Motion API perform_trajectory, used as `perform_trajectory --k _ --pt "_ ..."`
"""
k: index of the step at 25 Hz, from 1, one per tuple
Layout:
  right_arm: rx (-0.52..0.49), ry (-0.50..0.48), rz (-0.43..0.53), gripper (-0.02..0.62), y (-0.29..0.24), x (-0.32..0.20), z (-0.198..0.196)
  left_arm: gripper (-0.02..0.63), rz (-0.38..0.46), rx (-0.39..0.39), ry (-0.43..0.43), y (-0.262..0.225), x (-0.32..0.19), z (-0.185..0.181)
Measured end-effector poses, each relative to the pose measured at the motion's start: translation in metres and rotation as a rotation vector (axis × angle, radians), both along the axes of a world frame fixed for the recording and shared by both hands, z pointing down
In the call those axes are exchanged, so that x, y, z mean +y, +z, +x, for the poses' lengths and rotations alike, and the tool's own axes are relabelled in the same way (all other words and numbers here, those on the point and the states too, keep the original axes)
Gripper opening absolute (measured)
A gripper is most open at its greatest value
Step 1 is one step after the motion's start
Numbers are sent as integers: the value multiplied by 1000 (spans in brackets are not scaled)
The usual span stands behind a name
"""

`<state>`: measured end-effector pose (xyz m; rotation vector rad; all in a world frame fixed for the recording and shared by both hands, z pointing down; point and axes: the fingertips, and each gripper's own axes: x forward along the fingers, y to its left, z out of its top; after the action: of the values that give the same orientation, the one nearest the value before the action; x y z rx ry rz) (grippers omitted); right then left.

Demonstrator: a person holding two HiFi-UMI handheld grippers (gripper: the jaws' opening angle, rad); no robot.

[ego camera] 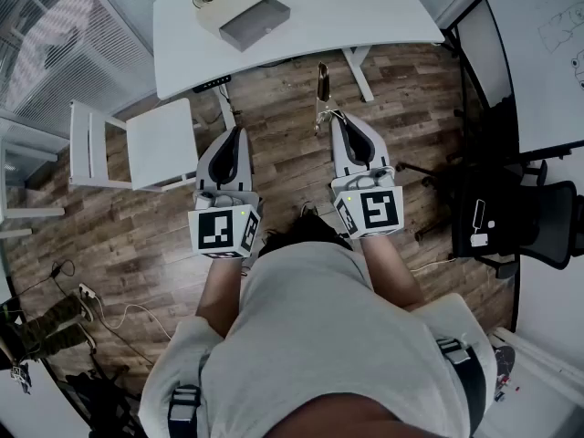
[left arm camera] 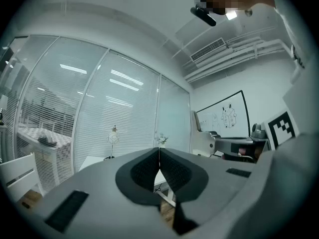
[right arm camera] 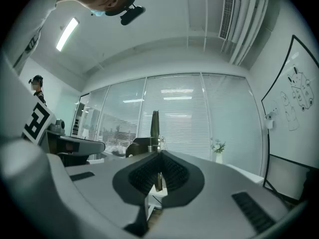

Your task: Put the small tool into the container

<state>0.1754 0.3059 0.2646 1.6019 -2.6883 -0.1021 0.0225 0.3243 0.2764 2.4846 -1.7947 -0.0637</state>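
grey-shirted torso (ego camera: pixel 338 336) of the person fills the near edge of the head view, both forearms reaching toward the far side. small tool (ego camera: pixel 321 85), a thin brass-coloured strip, is clamped in the right gripper (ego camera: pixel 330 121). right gripper view shows the pads clenched on its lower end, the rest standing up past the jaw tips. tool hangs over the wood floor (ego camera: pixel 283 144), just near of the white table (ego camera: pixel 365 16). container (ego camera: pixel 254 21), a grey open box, sits on that table to the far left of the tool, well apart from it. left gripper (ego camera: pixel 239 133) is held level beside the right one, to its left, jaws clenched with pad meeting pad. white chair (ego camera: pixel 155 144) stands left of the left gripper. black office chair (ego camera: pixel 538 217) stands at the right, whiteboard (ego camera: pixel 547 53) far right.
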Motion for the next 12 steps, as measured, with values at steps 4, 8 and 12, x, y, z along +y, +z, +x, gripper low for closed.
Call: perform_trajectory --k 4,8,12 --pt "11 3 -6 28 7 1 -6 25 -9 16 1 9 2 -7" --pt "25 24 -9 28 14 1 -10 25 -16 27 14 18 5 -16" --pt "35 22 -25 28 26 -12 -10 25 -42 36 6 34 -9 -22"
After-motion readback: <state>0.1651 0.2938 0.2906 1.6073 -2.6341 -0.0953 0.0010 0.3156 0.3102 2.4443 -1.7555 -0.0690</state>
